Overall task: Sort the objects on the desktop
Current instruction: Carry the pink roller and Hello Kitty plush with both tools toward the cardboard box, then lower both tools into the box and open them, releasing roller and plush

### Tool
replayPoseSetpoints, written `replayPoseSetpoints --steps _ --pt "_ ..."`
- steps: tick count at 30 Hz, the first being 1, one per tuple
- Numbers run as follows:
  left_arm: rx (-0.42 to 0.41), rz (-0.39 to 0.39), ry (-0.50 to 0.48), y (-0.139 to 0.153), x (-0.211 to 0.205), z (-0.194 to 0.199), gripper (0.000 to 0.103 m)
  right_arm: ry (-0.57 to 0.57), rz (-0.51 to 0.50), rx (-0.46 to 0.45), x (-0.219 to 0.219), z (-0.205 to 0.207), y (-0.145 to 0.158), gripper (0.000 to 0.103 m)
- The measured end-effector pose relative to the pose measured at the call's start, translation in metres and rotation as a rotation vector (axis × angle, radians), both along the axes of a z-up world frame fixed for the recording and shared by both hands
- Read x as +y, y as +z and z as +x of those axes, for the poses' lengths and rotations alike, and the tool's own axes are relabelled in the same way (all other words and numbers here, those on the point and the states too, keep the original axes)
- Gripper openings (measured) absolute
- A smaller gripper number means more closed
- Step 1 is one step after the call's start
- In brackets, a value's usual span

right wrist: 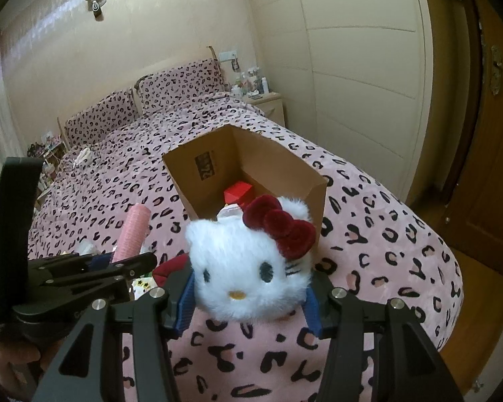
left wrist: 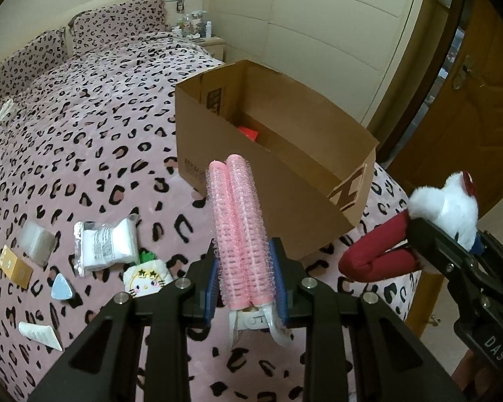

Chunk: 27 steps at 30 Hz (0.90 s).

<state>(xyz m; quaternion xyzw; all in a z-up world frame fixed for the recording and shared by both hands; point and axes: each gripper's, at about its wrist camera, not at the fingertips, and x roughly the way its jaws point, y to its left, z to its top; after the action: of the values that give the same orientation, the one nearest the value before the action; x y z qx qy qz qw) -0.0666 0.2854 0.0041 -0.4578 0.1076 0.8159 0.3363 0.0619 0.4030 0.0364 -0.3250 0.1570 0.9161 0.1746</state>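
pink hair roller clip (left wrist: 239,231) clamped in left tool (left wrist: 246,279), white cat plush (right wrist: 248,268) in right tool (right wrist: 251,296), near cardboard box (left wrist: 218,154)

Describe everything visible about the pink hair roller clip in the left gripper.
The pink hair roller clip is two long bristly plastic-looking rollers lying side by side, joined at the near end by a white hinged clip. It is clamped between the blue pads of the left gripper, lifted off the leopard-print bedspread, its free end pointing toward the open brown cardboard box.
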Motion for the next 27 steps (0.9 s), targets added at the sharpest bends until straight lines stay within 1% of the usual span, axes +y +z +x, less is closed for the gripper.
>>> replayPoseSetpoints --steps 6,10,17,24,27 --pt "-0.016 0.01 -0.016 0.006 0.01 -0.01 0.028 0.0 0.008 0.014 0.007 -0.007 0.009 0.053" --pt "-0.033 0.015 -0.038 0.012 0.02 -0.021 0.028 0.008 0.001 0.023 0.012 -0.019 0.014 0.053" --pt "-0.081 0.035 -0.054 0.022 0.039 -0.057 0.028 0.005 0.015 0.005 0.026 -0.053 0.021 0.053" --pt "-0.062 0.01 -0.084 0.033 0.074 -0.09 0.028 -0.027 0.023 -0.007 0.042 -0.081 0.022 0.053" --pt "-0.056 0.012 -0.103 0.038 0.09 -0.105 0.028 -0.045 0.019 -0.006 0.052 -0.093 0.023 0.053"
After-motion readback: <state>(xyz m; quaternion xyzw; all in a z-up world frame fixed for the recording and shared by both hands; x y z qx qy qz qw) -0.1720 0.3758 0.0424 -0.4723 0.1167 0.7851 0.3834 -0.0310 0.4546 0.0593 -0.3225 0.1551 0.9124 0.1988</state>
